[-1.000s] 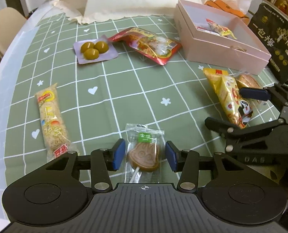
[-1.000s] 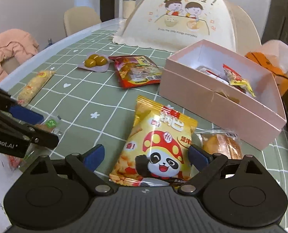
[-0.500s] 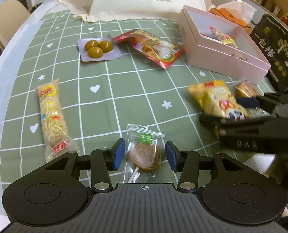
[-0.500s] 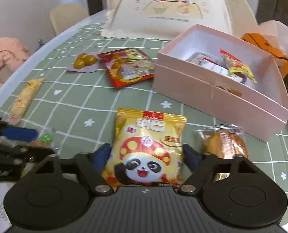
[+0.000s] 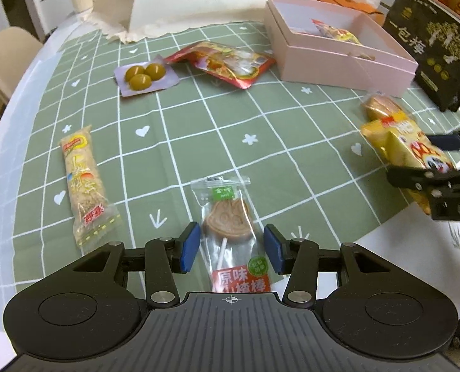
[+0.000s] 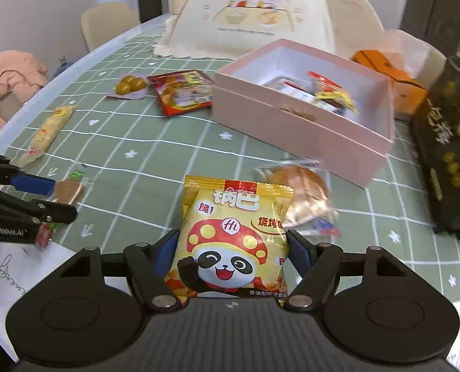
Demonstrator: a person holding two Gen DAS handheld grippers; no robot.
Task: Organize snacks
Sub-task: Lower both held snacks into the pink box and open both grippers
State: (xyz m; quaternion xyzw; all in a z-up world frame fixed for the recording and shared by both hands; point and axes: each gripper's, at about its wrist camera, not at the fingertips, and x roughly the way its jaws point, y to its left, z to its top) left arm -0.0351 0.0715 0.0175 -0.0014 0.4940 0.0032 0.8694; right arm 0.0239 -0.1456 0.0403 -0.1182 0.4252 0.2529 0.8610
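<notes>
Black left claw [image 5: 230, 246] with blue pads [image 5: 189, 245].

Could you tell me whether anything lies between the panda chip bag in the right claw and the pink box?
Yes: a wrapped bun lies on the cloth just ahead and to the right of the chip bag, between it and the near wall of the pink box. The right claw grips the bag, which could pass above the bun.

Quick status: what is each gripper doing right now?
Left gripper: open, fingers straddling the wrapped lollipop, not touching it.
Right gripper: closed on the yellow panda chip bag.
</notes>
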